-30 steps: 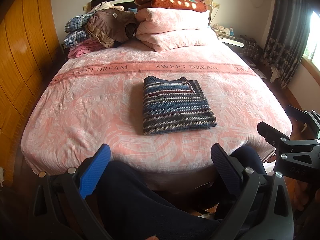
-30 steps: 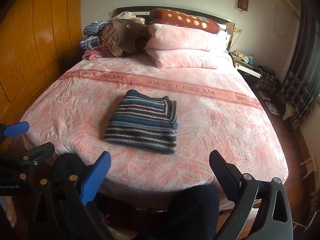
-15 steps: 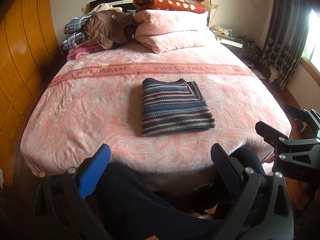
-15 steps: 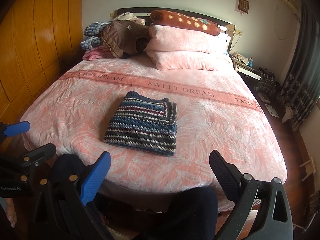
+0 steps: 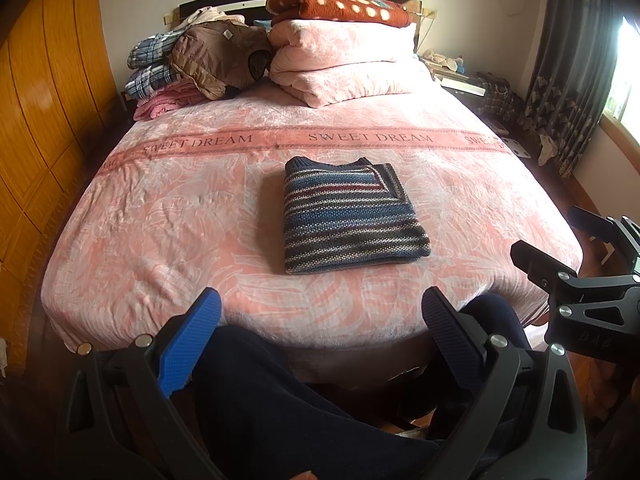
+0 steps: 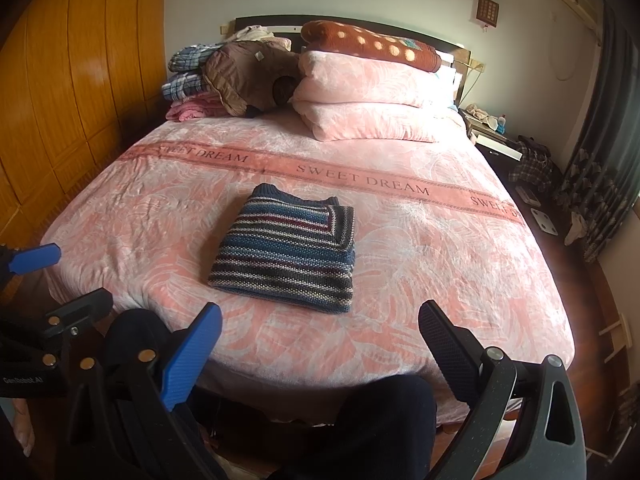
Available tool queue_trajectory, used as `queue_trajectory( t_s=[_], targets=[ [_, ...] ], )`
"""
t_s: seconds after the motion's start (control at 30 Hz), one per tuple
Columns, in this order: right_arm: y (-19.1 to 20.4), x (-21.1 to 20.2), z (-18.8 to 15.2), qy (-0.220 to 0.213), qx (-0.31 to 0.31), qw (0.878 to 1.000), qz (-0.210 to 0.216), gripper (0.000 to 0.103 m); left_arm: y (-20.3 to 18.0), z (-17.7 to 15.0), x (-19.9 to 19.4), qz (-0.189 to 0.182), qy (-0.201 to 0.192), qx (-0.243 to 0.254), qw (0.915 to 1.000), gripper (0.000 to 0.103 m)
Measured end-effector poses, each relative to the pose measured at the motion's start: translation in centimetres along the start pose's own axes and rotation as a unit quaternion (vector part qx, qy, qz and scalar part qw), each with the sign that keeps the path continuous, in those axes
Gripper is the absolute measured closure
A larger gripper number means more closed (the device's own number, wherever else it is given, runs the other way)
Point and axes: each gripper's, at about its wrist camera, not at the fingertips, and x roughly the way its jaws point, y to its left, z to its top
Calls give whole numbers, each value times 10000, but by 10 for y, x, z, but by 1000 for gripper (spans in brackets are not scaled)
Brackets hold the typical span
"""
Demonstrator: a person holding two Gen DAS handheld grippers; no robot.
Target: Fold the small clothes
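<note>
A striped blue, grey and maroon knitted sweater lies folded into a neat rectangle in the middle of the pink bed. My left gripper is held open off the foot of the bed, above a person's dark trouser legs, with nothing between its fingers. My right gripper is also open and empty, back from the bed's foot edge. In the left wrist view the right gripper shows at the right edge; in the right wrist view the left gripper shows at the left edge.
At the head of the bed lie folded pink pillows under a spotted brown blanket, beside a pile of clothes. A wooden wardrobe lines the left side. A nightstand and dark curtains are on the right.
Both views have shifted slightly; the bed and sweater sit a little higher in frame. The sweater has not moved and both grippers stay open.
</note>
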Motion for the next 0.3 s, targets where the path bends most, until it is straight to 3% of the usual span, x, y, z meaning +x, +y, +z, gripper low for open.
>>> queue_trajectory(
  t_s=[0.3],
  targets=[
    [-1,1,1,82,-11,10000,-42,4,0,1,-1,3,-11,-23,10000,3]
  ],
)
